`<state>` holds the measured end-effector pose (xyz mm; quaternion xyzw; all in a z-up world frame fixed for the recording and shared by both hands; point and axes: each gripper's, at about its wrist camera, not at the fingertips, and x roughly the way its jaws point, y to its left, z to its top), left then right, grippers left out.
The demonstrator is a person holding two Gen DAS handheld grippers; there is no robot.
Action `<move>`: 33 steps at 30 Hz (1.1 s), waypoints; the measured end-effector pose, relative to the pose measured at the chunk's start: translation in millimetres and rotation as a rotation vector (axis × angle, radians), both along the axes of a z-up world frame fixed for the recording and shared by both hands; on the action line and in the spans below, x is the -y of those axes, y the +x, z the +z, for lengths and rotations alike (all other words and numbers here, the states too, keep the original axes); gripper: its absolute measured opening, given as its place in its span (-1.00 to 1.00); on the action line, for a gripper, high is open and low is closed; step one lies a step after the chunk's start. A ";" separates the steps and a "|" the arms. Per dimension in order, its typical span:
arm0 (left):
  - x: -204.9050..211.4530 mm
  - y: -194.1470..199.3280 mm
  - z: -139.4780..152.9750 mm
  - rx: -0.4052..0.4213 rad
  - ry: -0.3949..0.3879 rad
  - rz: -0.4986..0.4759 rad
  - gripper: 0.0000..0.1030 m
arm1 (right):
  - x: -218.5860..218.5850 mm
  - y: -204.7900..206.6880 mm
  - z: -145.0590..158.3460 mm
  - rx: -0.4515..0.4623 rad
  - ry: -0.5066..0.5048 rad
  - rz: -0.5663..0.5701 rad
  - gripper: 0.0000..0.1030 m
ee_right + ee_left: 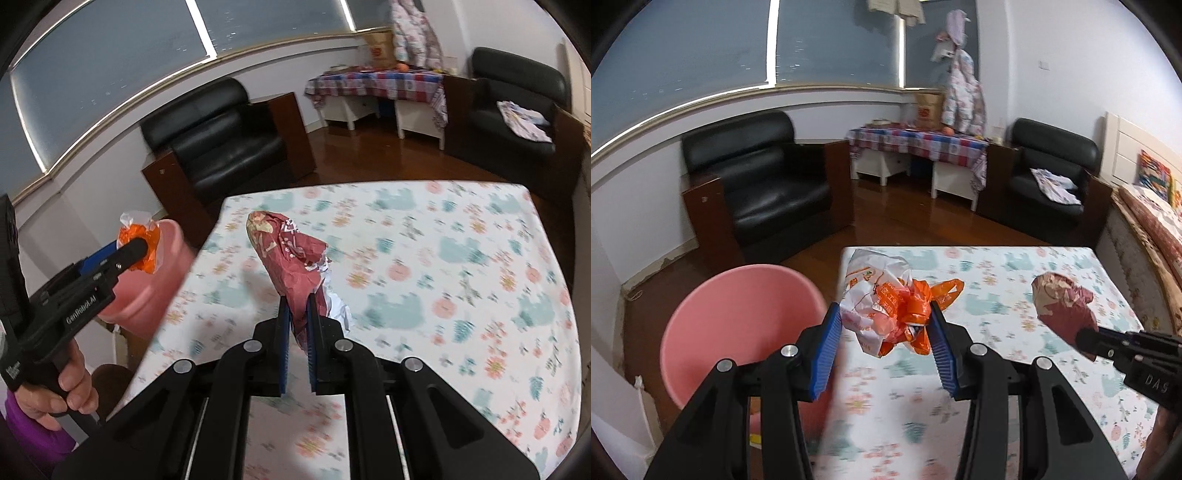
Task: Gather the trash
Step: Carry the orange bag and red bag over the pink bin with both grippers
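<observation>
A home bedroom: black armchairs (764,173), a bed (1145,218) along the wall, a jacket (964,92) hanging, wooden floor (897,210).

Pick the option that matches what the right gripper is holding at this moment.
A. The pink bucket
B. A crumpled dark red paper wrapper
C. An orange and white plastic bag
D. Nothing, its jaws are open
B: in the right wrist view the right gripper has its blue pads closed on the crumpled dark red paper wrapper, lifted above the floral table; the orange and white plastic bag sits in the left gripper.
</observation>
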<state>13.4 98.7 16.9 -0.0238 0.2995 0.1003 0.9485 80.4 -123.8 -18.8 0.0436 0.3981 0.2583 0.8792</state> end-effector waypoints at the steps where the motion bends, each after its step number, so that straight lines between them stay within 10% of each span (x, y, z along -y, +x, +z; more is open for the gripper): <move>1: -6.2 -3.1 0.4 0.002 0.001 0.014 -0.11 | -5.4 0.5 1.7 0.001 0.002 0.010 -0.83; 33: -156.7 -34.9 -32.6 -0.076 -0.067 0.340 -0.09 | -222.2 11.5 -10.6 -0.062 -0.065 0.374 -0.83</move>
